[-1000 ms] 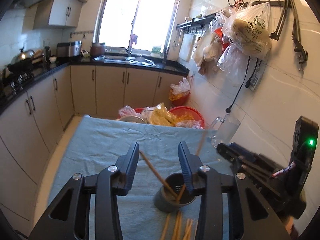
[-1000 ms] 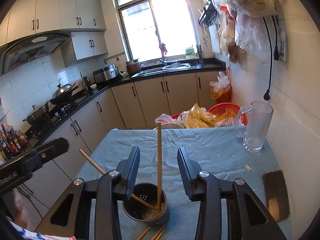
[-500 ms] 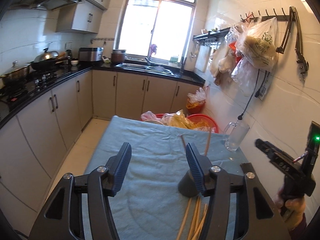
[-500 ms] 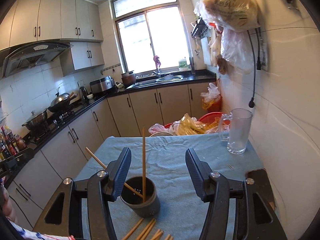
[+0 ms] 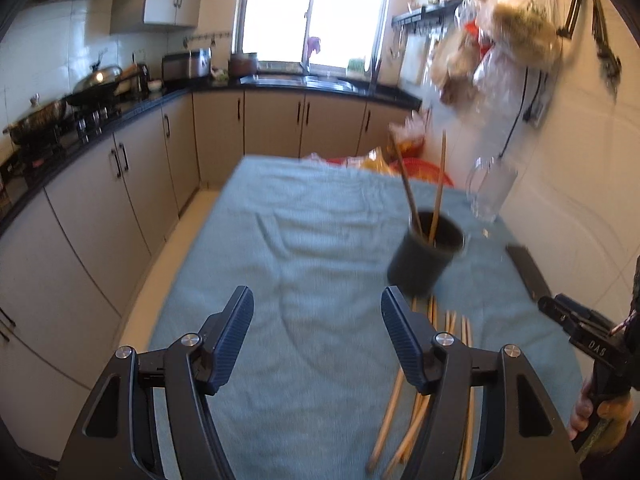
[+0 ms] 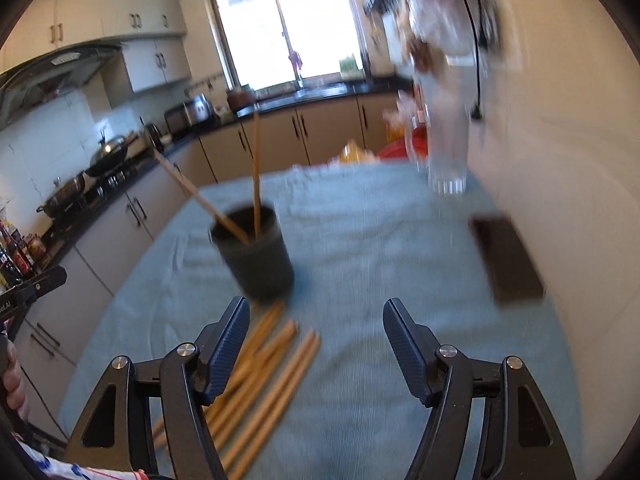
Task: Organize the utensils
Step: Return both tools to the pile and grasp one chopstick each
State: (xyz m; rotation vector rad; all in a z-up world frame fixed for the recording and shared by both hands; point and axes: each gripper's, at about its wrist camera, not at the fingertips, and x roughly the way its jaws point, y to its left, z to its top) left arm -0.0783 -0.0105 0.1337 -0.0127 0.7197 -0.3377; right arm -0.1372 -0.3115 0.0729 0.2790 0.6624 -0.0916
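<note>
A dark round utensil holder [image 5: 426, 258] stands on the blue-green cloth with two wooden chopsticks [image 5: 438, 188] upright in it; it also shows in the right wrist view [image 6: 256, 256]. Several loose chopsticks [image 6: 264, 380] lie on the cloth in front of it, also seen in the left wrist view [image 5: 416, 400]. My left gripper [image 5: 316, 342] is open and empty, short of the holder and to its left. My right gripper [image 6: 312, 344] is open and empty, above the loose chopsticks' right side.
A glass pitcher [image 6: 446, 160] stands at the far right of the table by the wall. A dark flat object [image 6: 506, 260] lies on the cloth at the right. Red baskets and bags [image 5: 404, 164] sit beyond the table's far edge. Cabinets line the left.
Both grippers have pulled back from the holder and opened wider. The holder now stands farther ahead with both chopsticks still in it. The views are motion-blurred.
</note>
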